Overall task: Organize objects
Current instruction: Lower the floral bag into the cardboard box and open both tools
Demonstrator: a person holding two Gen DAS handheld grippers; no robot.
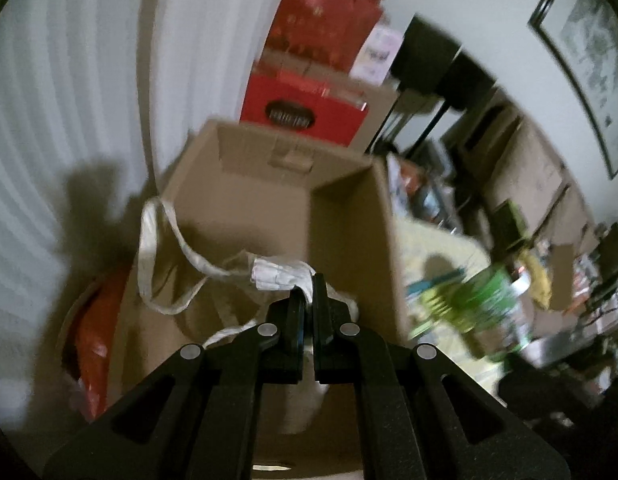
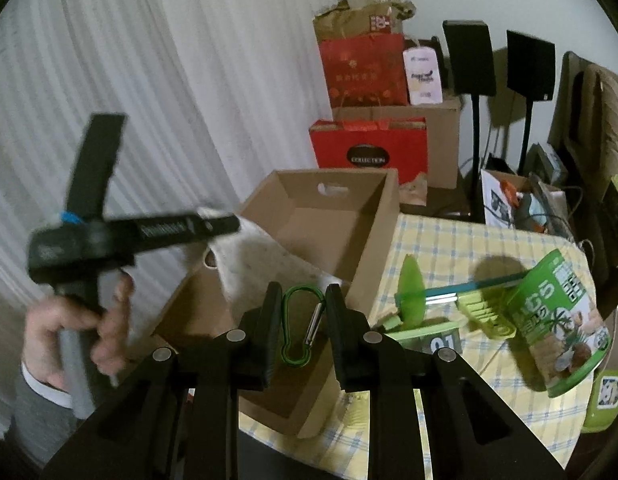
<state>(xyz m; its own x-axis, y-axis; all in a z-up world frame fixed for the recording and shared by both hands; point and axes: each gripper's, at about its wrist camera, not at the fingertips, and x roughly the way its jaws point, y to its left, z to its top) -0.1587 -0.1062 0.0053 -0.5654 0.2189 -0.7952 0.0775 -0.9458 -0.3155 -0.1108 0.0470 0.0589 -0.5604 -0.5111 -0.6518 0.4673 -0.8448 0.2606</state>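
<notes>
Left claw (image 1: 307,286) pinched shut, angled downward, bare hand (image 2: 75,330) gripping its handle. Right claw (image 2: 303,312) partly closed.

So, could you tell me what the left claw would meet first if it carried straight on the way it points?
Probably the cardboard box: the left claw, shut on the white bag, points down into it, though depth is unclear.

The cardboard box (image 2: 329,224) is plain matt brown board, and the bag (image 1: 213,272) in the left tongs (image 1: 309,292) is limp off-white cloth. The carabiner (image 2: 301,324) is glossy green metal with a silvery gate; the surface (image 2: 461,248) wears checked cloth
</notes>
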